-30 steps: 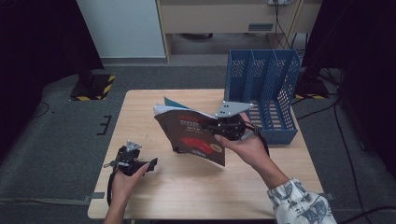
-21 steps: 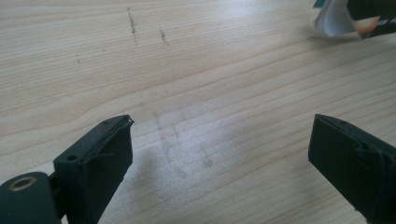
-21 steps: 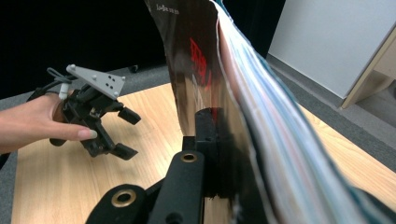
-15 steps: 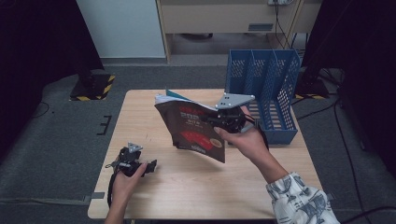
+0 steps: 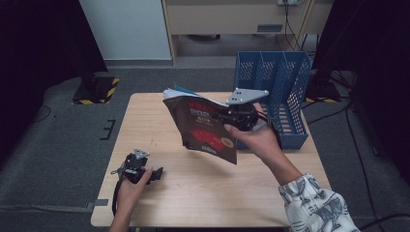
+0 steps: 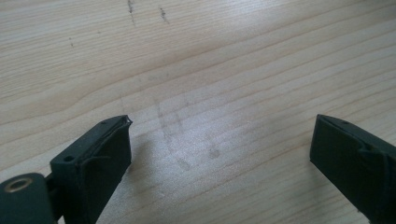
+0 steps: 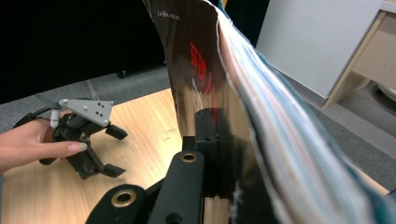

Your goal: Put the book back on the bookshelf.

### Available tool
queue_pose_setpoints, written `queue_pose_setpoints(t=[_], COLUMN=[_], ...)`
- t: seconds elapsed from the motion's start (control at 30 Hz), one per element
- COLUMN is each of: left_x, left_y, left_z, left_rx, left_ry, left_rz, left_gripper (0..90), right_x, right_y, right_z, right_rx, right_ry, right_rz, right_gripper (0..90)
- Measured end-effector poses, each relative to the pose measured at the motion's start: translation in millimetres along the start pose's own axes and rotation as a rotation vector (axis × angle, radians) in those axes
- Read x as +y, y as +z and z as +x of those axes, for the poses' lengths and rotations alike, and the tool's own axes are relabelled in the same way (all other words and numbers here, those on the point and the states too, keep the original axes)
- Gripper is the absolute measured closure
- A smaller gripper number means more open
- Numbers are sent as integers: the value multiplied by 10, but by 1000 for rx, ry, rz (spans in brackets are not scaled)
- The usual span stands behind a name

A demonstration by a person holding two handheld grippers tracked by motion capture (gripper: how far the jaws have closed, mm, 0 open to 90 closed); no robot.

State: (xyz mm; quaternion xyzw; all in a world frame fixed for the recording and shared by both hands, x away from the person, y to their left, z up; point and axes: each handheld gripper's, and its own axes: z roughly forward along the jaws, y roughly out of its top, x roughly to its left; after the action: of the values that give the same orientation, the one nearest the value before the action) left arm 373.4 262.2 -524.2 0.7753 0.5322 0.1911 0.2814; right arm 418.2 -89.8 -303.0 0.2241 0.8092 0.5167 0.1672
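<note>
At the near left of the worktop [image 5: 203,193] the left tongs [image 5: 157,174] rest low in the person's left hand [image 5: 126,189], close to the front edge. The left gripper view looks along them at bare wood grain: the two black jaws stand spread wide with nothing between them. The right gripper view sees them from across the worktop, the left tongs [image 7: 112,151] lying on the wood with both jaws apart.

Toward the middle, well apart from the left tongs, a magazine [image 5: 205,128] with a dark cover and red print hangs in the air above the worktop, tilted, with its far upper corner highest and its near lower corner pointing down toward the wood. No part of it touches the worktop.

The right tongs [image 5: 223,116], held in the right hand [image 5: 256,140], pinch the magazine at its right edge. In the right gripper view one black jaw lies flat against the glossy cover of the magazine [image 7: 205,70], and the page edges fan out on the right; the other jaw is hidden behind the pages.

At the far right stands a blue file rack [image 5: 290,82] with mesh walls and upright dividers, just behind the right hand. Its visible compartments hold nothing.
</note>
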Motion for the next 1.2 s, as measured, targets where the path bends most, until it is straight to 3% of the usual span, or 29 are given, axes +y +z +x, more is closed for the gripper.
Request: queue_pose_setpoints(t=[0.8,1.2], left_x=[-23,-27], left_y=[24,30], left_z=[-7,-2], left_rx=[17,15], left_ry=[11,6], left_rz=[17,15], left_gripper=[31,26], right_x=[347,390], right_y=[-215,-335], right_z=[-137,-239], right_rx=[-49,-72], right_ry=[35,58], right_rz=[-41,-59], right_gripper=[871,871])
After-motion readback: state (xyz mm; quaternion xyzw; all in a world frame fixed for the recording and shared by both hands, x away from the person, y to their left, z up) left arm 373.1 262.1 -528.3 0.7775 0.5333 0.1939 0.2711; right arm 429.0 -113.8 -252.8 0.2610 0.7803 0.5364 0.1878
